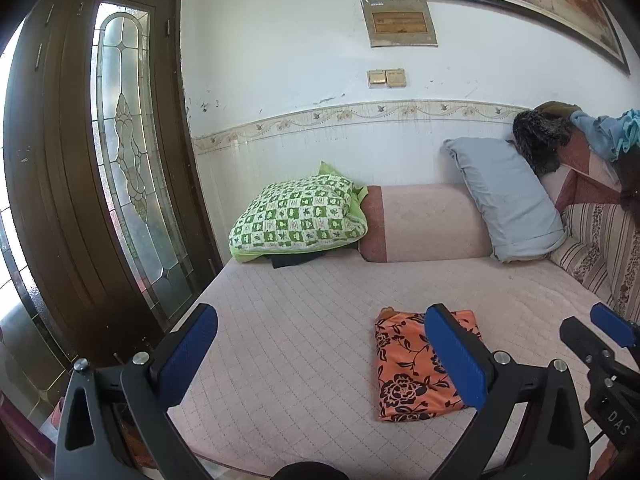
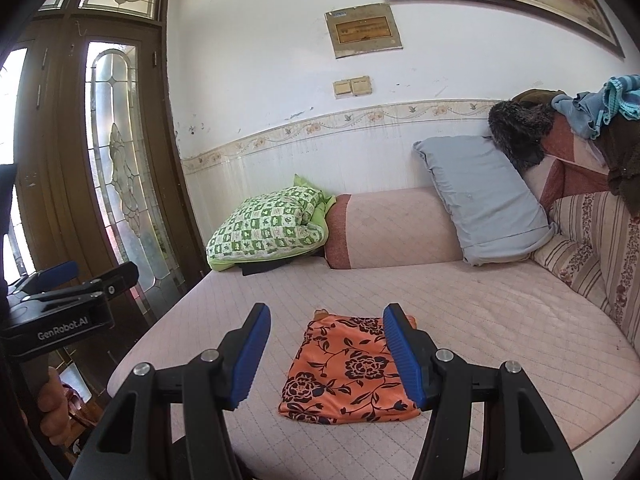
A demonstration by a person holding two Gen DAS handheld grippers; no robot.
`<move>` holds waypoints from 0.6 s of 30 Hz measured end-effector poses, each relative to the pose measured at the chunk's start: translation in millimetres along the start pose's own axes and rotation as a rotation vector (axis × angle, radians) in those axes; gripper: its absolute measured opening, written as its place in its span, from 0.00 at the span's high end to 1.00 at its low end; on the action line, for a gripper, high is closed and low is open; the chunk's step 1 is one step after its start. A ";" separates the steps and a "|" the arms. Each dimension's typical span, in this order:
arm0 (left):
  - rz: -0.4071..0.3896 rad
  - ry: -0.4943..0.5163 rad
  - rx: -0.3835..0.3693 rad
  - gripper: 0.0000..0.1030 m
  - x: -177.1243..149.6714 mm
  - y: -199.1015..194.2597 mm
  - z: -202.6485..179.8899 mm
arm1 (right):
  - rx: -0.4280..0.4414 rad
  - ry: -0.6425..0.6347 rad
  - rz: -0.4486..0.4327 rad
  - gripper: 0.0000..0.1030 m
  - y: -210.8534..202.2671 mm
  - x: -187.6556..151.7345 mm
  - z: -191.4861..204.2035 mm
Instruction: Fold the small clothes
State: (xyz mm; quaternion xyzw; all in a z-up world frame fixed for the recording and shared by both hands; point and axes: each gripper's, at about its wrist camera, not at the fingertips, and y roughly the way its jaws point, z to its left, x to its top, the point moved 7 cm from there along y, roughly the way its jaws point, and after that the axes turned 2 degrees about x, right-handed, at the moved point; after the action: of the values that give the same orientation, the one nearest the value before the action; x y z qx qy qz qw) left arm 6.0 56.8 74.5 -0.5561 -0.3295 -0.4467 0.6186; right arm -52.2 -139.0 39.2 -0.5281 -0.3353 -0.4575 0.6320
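The orange cloth lies folded into a neat rectangle on the near part of the bed, flat, with nothing touching it. The right gripper hangs above and just short of it, fingers wide with nothing between them; the left gripper is off to the left, fingers also spread wide and empty. By the look of it this piece is done, and the risk lies in what follows. A low pass by either gripper could snag the top layer and drag the fold open, since the cloth looks thin and slippery on the quilted cover. More clothes sit heaped on the far right backrest; pulling one piece from there could tumble the rest down.
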 end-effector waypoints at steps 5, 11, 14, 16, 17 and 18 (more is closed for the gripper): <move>-0.002 -0.016 -0.025 0.00 6.4 0.0 2.0 | 0.004 -0.012 0.015 0.39 7.4 -2.2 3.7; -0.011 -0.004 -0.036 0.00 10.2 2.5 -1.8 | 0.007 -0.016 0.039 0.39 18.0 -7.2 2.2; -0.016 0.005 -0.037 0.00 11.8 5.1 -3.8 | 0.009 -0.018 0.043 0.39 23.4 -6.3 1.3; -0.017 0.009 -0.040 0.00 13.3 7.6 -4.2 | 0.015 -0.017 0.046 0.39 26.5 -4.9 2.1; -0.017 0.012 -0.042 0.00 13.3 8.9 -4.5 | 0.022 -0.015 0.048 0.39 29.0 -4.7 2.8; -0.017 0.014 -0.043 0.00 13.6 10.1 -4.9 | 0.027 -0.015 0.050 0.39 31.4 -4.6 3.9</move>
State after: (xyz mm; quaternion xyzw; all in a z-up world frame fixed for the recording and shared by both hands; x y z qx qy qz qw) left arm 20.1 49.3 82.0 -0.5634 -0.3202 -0.4628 0.6049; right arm -24.3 -133.4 24.5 -0.5311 -0.3329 -0.4331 0.6477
